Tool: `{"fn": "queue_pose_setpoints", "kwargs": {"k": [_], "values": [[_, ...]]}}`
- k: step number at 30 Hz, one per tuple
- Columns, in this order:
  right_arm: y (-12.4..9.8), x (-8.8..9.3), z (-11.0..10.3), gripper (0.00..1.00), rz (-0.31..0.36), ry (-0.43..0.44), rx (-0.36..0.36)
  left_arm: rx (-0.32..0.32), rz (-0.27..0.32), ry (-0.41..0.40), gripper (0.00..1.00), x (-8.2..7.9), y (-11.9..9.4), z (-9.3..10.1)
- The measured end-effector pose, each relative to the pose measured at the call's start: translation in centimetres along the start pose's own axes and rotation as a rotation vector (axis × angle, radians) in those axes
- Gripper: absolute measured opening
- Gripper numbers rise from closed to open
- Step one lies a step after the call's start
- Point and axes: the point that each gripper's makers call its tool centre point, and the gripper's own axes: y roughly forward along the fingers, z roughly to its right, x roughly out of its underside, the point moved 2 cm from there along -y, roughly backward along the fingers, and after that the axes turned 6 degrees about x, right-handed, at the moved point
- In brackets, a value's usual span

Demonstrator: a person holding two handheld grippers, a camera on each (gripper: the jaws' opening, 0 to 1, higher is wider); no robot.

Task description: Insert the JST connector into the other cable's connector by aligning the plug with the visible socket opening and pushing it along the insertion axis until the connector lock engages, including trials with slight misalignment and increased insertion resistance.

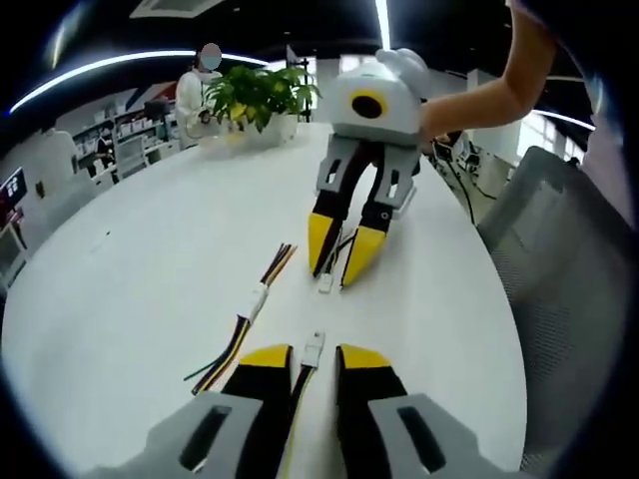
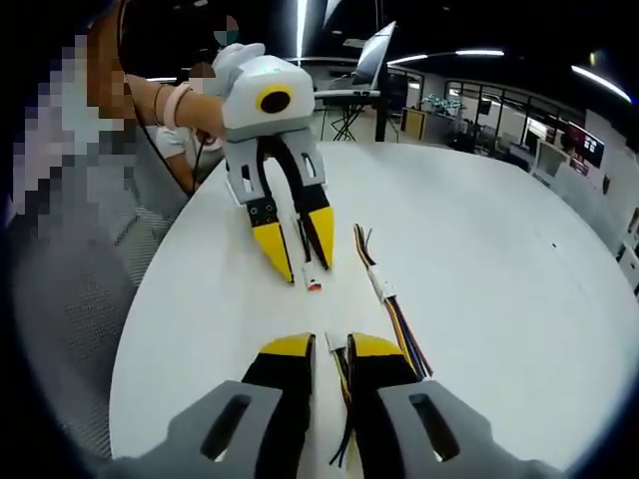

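Connector halves were still apart, each held in its own gripper, so the mating itself remained undone.

Seen from the left gripper view, the left gripper [image 1: 312, 359] had its yellow-tipped jaws closed onto a cable, with a small white connector [image 1: 314, 347] sticking out just past the tips. Across the white table [image 1: 130, 289] the right gripper [image 1: 340, 255] pointed back toward it, tips pinched on its own cable, whose white end [image 1: 326, 282] hung just below them. A gap of bare table lay between the two ends. A spare joined cable [image 1: 250, 319] with coloured wires lay on the table to the left, near both grippers but untouched. A potted plant [image 1: 258, 95] stood at the far edge.

From the right gripper view, the right gripper [image 2: 329, 351] was likewise clamped on a cable, a white plug end [image 2: 335, 342] showing between the tips. The left gripper [image 2: 303, 254] faced it, its connector [image 2: 314, 278] just under the tips, showing a touch of red. The spare cable [image 2: 384, 294] lay beside them.

By my reading, both pickups were done and the ends roughly faced each other; closing the gap, fine alignment, pushing and locking were all left.
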Motion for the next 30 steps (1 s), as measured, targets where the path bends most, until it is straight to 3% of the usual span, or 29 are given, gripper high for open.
{"fn": "queue_pose_setpoints", "kwargs": {"k": [30], "values": [[0.35,0.44,0.27,0.04,0.002,-0.003,0.009,0.012,0.016,0.007,0.02,-0.78,-0.02,0.82]]}}
